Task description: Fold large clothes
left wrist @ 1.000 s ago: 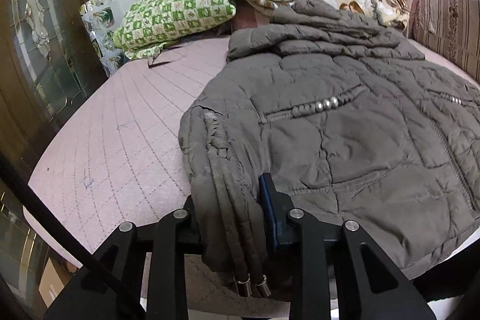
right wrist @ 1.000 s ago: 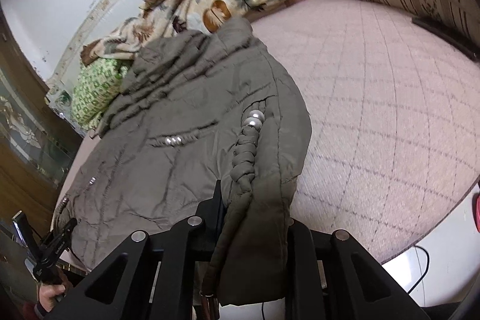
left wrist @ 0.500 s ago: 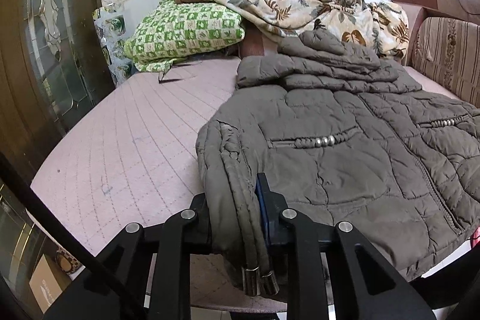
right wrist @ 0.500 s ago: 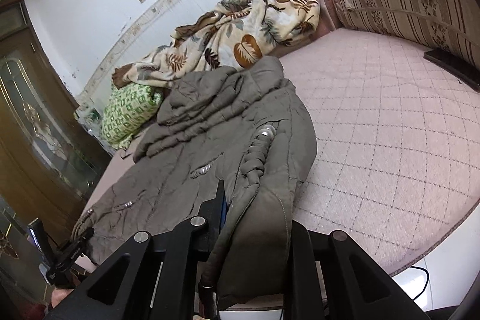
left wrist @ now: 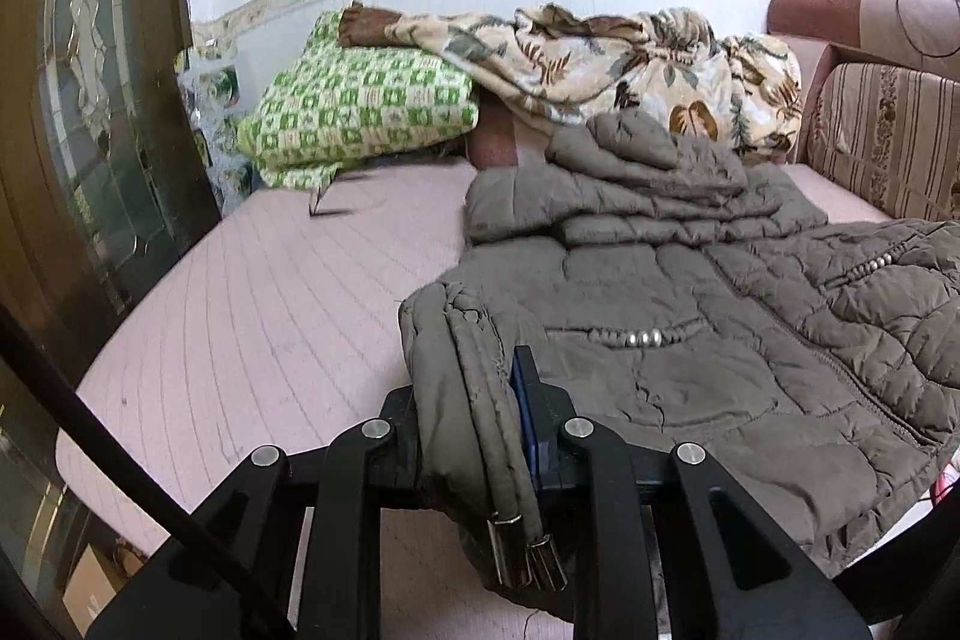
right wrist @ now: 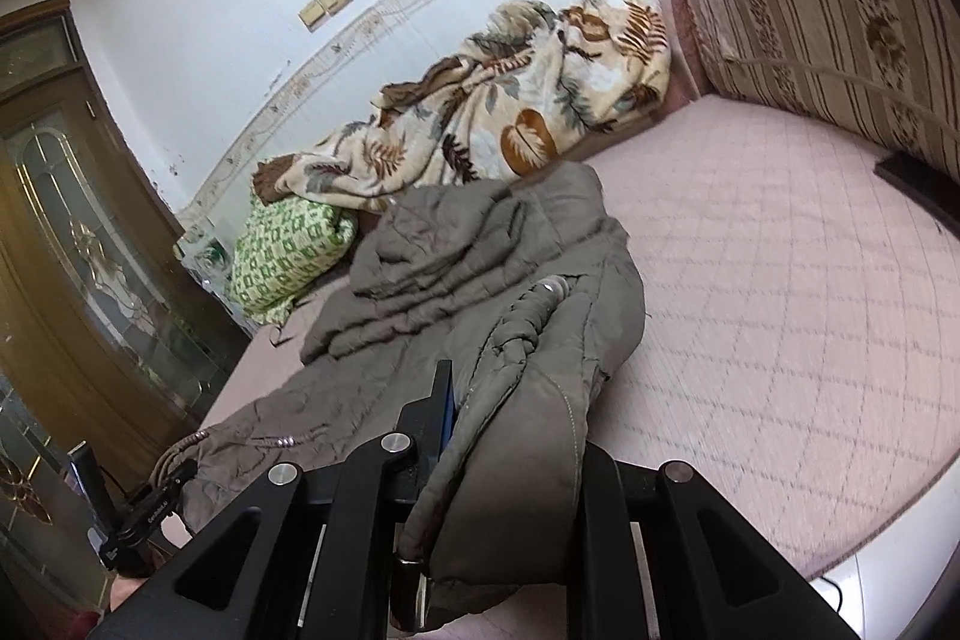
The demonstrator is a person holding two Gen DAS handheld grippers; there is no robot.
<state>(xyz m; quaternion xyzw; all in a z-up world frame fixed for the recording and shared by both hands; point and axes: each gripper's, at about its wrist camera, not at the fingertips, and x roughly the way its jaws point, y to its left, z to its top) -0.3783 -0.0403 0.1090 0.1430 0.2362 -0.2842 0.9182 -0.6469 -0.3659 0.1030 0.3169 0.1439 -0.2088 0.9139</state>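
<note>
1. A grey-brown quilted jacket (left wrist: 690, 340) was seen spread over a pink quilted mattress (left wrist: 270, 328), its hem at the near edge and its hood bunched toward the far side.
2. The left gripper (left wrist: 474, 436) was clamped narrow on the jacket's near left corner, where a bunched fold of fabric and two cords with metal tips (left wrist: 528, 562) were pinched between the jaws; a blue pad was visible on the inner face of the right-hand finger.
3. The right gripper (right wrist: 510, 454) was likewise closed narrow on the jacket's near right corner (right wrist: 528, 436), with a thick fold of fabric draped between and over its fingers.
4. In the right wrist view, the left gripper (right wrist: 144, 514) was seen at the far-left end of the hem, with the jacket stretched between the two tools.
5. A row of metallic beads (left wrist: 642, 338) was seen along a pocket seam on the jacket's front.
6. A green checked pillow (left wrist: 360, 112) was seen at the far left of the mattress, and a leaf-patterned blanket (left wrist: 630, 58) was heaped partly over it, just beyond the hood.
7. A striped cushion (left wrist: 888, 130) was set at the far right, and a wooden door with patterned glass (left wrist: 84, 100) stood at the left.
</note>
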